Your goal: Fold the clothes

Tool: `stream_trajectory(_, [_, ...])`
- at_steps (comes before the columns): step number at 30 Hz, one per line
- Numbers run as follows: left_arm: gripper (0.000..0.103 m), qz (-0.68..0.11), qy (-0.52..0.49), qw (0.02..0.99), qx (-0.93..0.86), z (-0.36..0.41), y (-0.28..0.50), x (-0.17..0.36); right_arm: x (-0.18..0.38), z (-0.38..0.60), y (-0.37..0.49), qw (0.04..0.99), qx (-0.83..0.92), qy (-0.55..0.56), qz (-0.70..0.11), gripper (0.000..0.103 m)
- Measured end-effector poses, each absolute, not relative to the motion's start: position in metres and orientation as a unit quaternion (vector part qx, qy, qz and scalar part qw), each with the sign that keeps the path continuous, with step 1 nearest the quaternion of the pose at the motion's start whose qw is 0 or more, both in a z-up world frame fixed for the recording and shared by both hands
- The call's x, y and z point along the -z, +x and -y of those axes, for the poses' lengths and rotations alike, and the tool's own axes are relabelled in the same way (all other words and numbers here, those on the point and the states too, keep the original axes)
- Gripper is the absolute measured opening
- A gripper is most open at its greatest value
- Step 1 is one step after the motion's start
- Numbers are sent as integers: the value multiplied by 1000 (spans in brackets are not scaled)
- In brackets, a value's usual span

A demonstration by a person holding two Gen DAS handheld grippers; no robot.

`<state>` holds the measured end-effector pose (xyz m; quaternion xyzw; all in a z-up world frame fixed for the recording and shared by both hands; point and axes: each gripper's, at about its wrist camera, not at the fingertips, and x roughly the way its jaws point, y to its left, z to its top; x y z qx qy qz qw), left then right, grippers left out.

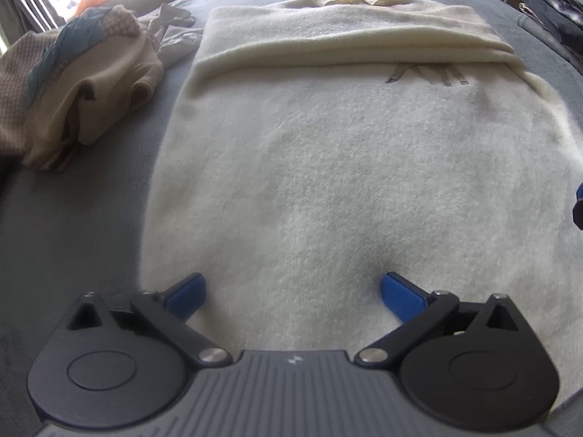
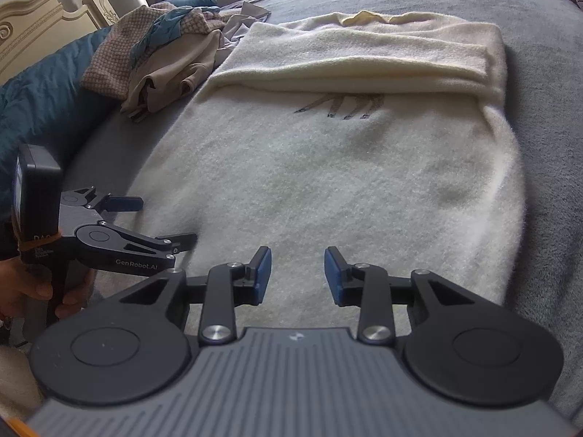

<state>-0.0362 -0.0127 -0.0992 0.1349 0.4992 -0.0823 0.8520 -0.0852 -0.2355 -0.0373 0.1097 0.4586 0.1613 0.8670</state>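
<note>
Fuzzy cream sweater [image 1: 328,167] on grey bedspread [image 1: 73,218]; left tongs [image 1: 293,291] and right tongs [image 2: 297,273] released.

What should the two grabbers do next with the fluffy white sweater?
Probably lower both and pinch the near hem. The cream sweater lies flat, its top already folded over; the left gripper and the right gripper hover open above the near edge, holding nothing.

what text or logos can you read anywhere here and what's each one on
"GenRobot.AI": on the side of the left gripper, right wrist view.
Small white print on the camera block behind it: too blurred to read.
Dark stitched design on the cream sweater: half hidden under the fold; no letters readable.
Small emblem on the right gripper body: a symbol, no letters.
</note>
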Motion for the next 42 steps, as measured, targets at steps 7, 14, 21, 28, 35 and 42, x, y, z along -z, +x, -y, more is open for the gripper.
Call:
stream_trajectory(7, [103, -502, 132, 852, 74, 14, -37, 99, 38, 234, -86, 867, -163, 112, -458, 31])
stream_trajectory(14, [103, -510, 124, 848, 72, 12, -34, 99, 45, 235, -85, 862, -160, 116, -466, 31])
stream_trajectory(21, [103, -514, 126, 845, 69, 13, -34, 100, 68, 233, -89, 850, -153, 111, -492, 31])
stream_trajectory(28, [103, -518, 126, 843, 65, 14, -32, 100, 74, 231, -97, 858, -163, 74, -481, 31])
stream_trajectory(35, [103, -520, 126, 843, 63, 14, -33, 99, 78, 241, -106, 855, -162, 87, -484, 31])
stream_trajectory(42, [103, -520, 125, 842, 62, 13, -34, 99, 80, 247, -119, 854, -160, 94, -487, 31])
